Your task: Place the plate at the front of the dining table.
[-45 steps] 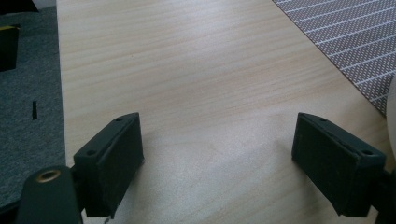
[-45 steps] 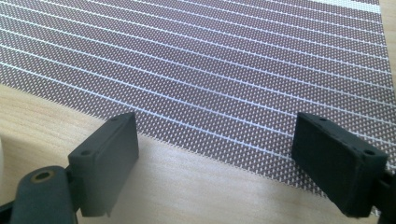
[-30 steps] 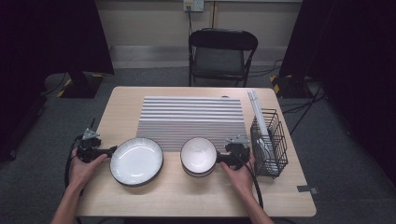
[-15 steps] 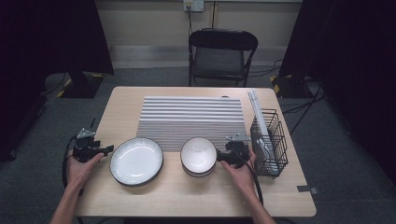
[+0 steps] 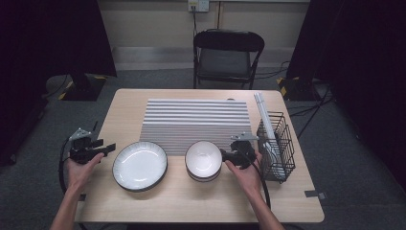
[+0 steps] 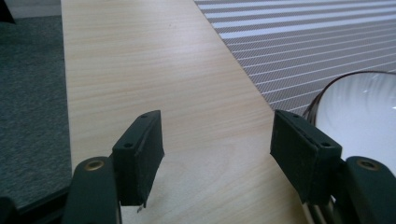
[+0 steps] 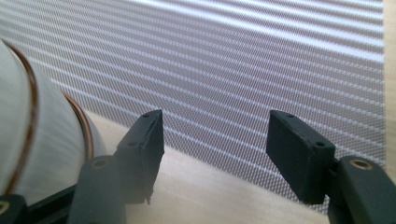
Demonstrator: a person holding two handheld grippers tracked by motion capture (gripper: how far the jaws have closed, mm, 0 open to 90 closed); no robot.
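Left: left gripper (image 5: pixel 108 148) near the tabletop's (image 5: pixel 191 201) left edge beside the plate (image 5: pixel 140 165); right gripper (image 5: pixel 224 154) beside the stacked bowls (image 5: pixel 203 159). Both jaws apart, empty, just closing.

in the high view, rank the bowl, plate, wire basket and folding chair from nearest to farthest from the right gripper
1. Bowl, just to the left of the right gripper, by its fingers.
2. Wire basket, close on the gripper's other side, at the table's right edge.
3. Plate, farther left, beyond the bowl.
4. Folding chair, farthest, behind the table's far edge.
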